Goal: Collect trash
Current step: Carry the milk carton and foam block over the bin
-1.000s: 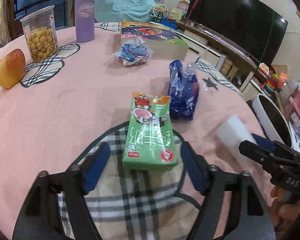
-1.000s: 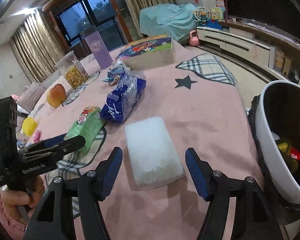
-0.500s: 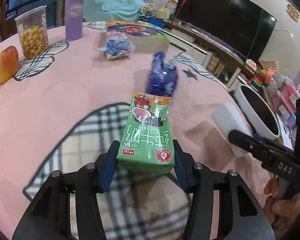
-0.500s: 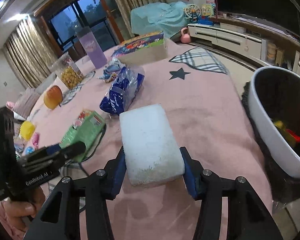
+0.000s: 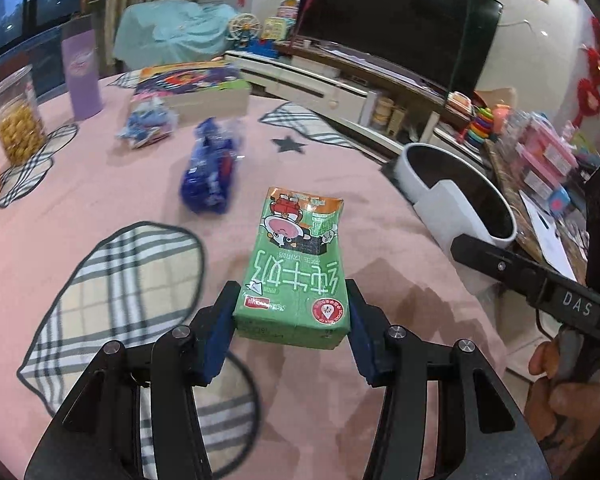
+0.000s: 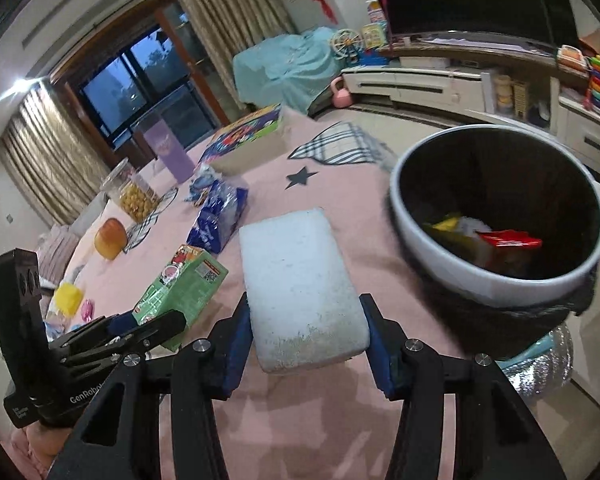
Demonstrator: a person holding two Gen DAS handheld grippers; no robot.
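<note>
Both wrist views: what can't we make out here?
- White round trash bin: right wrist view shows a red packet and yellow scrap; deeper contents lost in dark interior.
- Same bin, left wrist view: white foam block covers its near rim.
- Green milk carton: underside hidden.
- Blue plastic bag: motion-blurred, print unreadable.

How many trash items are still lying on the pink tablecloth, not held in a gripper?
2 that I can see: the blue plastic bag mid-table, and a crumpled blue wrapper beside the game box. More may lie outside the views.
</note>
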